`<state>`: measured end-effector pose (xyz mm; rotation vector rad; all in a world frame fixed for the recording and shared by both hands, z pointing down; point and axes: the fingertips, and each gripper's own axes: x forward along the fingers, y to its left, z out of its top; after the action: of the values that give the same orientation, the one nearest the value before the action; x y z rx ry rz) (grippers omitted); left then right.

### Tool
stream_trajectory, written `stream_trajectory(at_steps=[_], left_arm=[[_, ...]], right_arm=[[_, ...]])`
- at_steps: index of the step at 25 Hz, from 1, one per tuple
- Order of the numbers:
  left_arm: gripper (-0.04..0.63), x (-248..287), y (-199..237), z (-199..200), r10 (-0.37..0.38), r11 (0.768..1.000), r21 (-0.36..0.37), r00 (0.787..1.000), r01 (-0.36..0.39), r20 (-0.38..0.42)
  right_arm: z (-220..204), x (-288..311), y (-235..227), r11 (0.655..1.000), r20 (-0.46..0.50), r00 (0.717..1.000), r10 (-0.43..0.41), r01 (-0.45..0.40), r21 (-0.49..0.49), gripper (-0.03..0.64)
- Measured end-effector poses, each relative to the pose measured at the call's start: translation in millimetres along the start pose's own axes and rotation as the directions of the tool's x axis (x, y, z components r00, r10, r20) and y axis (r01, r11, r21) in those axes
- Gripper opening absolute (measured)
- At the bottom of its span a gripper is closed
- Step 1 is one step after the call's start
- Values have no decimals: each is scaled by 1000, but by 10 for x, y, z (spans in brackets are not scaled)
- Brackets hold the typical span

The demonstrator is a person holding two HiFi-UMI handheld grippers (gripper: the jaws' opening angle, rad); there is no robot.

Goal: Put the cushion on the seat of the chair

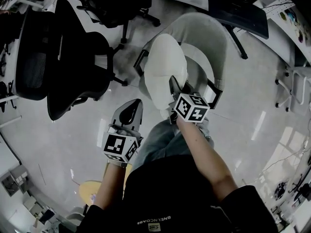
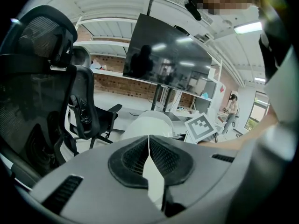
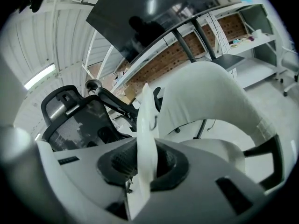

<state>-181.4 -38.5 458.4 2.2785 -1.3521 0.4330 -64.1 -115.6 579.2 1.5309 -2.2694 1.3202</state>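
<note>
The white cushion [image 1: 165,67] stands up on its edge over the white chair [image 1: 214,33]. It is not flat on the seat [image 1: 198,58] yet. The right gripper [image 1: 174,87] pinches its rim tight. The left gripper [image 1: 135,105] is nearby, squeezed together and empty. I think laying the cushion down is what is left.

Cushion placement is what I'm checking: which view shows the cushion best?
The head view: the whole white cushion shows, held over the white chair, its lower edge in the right tool. The right gripper view shows only its edge, clamped. The left gripper view shows no certain cushion.
</note>
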Motion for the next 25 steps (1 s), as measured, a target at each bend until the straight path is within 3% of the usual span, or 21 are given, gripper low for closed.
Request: stream_trajectory(at_steps=[13, 25], left_arm=[[14, 30, -7, -204, -1, 1000, -15, 998, 0, -67], [14, 165, -184, -285, -8, 1000, -2, 995, 8, -104]], right_arm=[[-224, 170, -445, 993, -31, 993, -116, 116, 9, 58], [-326, 106, -1368, 939, -57, 945, -322, 327, 107, 62]])
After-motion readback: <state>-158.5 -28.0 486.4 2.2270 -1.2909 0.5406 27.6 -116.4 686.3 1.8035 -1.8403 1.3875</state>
